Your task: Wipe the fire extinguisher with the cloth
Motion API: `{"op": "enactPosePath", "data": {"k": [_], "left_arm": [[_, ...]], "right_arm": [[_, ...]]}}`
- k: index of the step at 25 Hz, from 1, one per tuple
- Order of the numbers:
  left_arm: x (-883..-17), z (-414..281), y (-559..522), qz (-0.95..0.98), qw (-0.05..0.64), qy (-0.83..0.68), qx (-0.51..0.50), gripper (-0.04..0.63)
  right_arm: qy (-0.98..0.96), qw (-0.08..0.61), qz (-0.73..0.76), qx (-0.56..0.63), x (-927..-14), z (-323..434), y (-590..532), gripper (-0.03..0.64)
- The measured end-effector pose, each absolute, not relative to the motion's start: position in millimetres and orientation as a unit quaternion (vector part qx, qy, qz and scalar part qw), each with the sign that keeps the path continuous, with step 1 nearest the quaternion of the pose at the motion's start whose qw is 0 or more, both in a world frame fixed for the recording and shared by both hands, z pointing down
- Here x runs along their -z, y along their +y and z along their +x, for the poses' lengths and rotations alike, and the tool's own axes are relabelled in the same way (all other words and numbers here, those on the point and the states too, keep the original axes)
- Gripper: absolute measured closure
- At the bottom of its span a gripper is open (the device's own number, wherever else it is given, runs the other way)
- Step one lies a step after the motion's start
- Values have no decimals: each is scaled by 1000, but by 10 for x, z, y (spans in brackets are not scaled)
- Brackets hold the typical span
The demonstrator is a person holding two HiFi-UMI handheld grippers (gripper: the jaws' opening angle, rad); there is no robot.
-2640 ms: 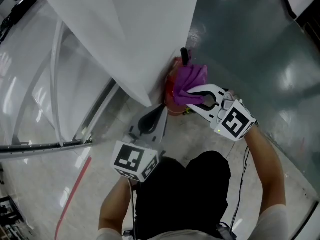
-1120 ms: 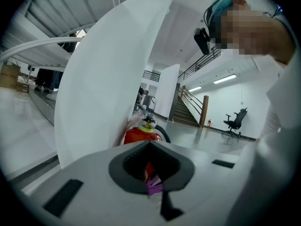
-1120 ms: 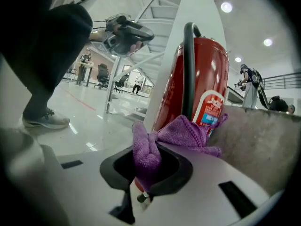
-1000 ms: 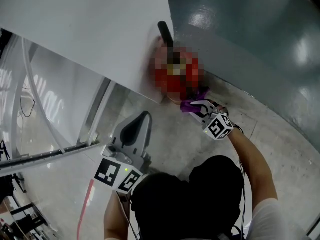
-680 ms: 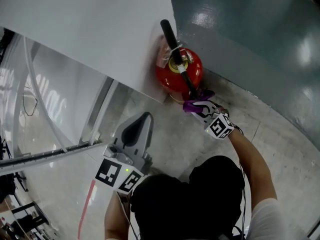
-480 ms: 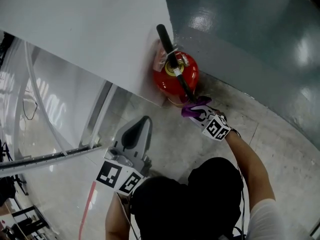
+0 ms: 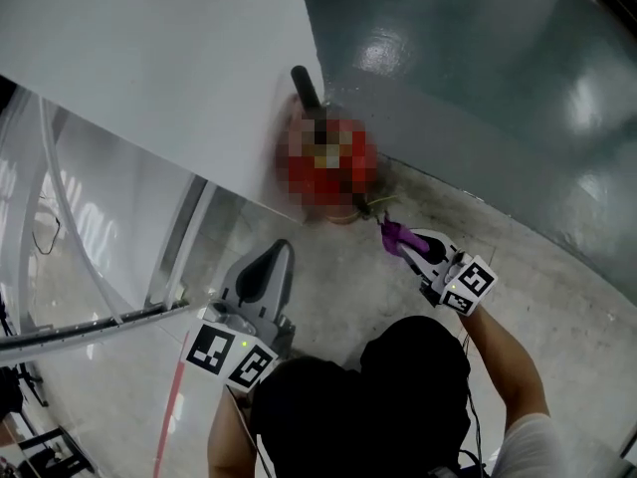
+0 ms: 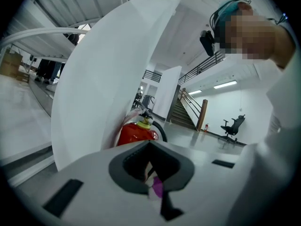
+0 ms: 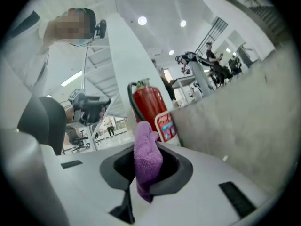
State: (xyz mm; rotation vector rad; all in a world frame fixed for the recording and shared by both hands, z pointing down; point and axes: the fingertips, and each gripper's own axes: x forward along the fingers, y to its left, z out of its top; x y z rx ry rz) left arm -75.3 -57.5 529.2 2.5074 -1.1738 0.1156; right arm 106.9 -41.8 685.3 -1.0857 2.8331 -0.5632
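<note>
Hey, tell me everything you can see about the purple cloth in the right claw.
The purple fuzzy cloth looks like soft microfibre, bunched into a narrow wad. It is pinched between the jaws of the right claw, most of it standing up beyond them and a short end hanging below. Only the claw touches it. In the head view it appears just clear of the red metal fire extinguisher.

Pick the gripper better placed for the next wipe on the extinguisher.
Right, most likely. The right gripper is shut on the purple cloth, and the fire extinguisher stands just ahead of its jaws. The left gripper also faces the extinguisher, but its jaws are shut with no cloth between them.
</note>
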Motion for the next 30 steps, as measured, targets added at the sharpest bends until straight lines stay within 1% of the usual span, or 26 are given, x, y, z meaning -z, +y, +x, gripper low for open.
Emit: {"op": "enactPosePath", "data": {"k": [3,7,9,11,13,15,19,24,27,30], "left_arm": [[-5267,-679,-563,895,181,-405,-41,591],[-5249,-671,-565,897,174,-404,-42,592],[-5244,-687,-562,896,174,-407,-38,592],[-5240,-700,-551,895,178,-408,-33,592],[-5227,-721,-540,894,181,-409,-28,592],[-5209,-739,-521,894,184,-409,-23,592],[-5193,-783,-506,891,196,-409,-14,592],[-5206,-822,-522,888,202,-413,-10,592],[-5238,-832,-530,885,207,-416,-10,592],[-5267,-798,-520,887,208,-412,-17,591]], "right_arm": [[902,64,-408,126,-6141,1324,-617,559],[877,110,-461,82,-5300,1547,-957,558],[874,116,-468,52,-5015,1526,-1170,558],[889,97,-448,14,-4889,1361,-1381,558],[909,73,-410,-7,-4937,1126,-1571,558],[928,58,-367,-2,-5079,919,-1677,558],[949,61,-310,16,-5282,751,-1536,558],[954,67,-293,5,-5435,738,-1395,558],[955,53,-292,-12,-5533,727,-1342,558],[957,23,-287,-28,-5734,699,-1267,558]]}}
